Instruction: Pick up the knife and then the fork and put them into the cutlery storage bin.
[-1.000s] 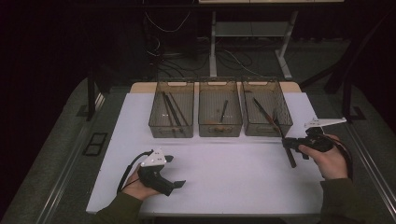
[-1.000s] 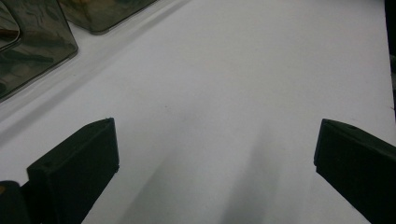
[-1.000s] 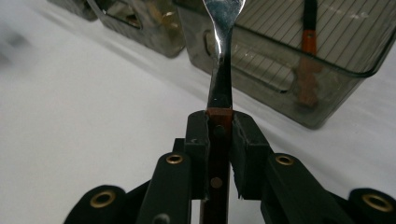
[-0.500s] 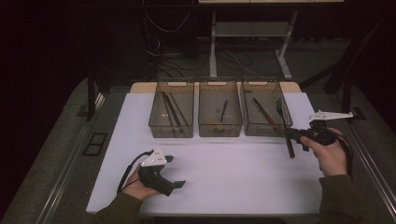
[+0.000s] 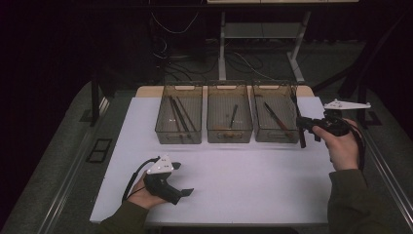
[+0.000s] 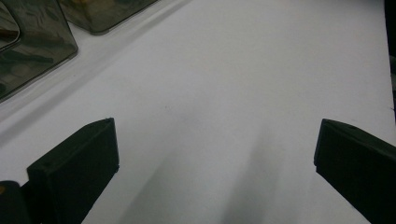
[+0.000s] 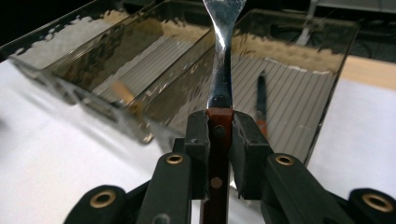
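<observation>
dim lab: cables, bench frame

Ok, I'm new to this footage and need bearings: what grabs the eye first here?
The right gripper, raised at the table's right side, is shut on a wood-handled steel utensil poised over the rightmost of three smoky clear plastic bins. That bin already holds a similar utensil. The left gripper rests open on the white tabletop near the front edge.

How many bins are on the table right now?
3, in a row across the table's far side: left bin, middle bin, right bin. The right tongs hover beside the right bin.
</observation>
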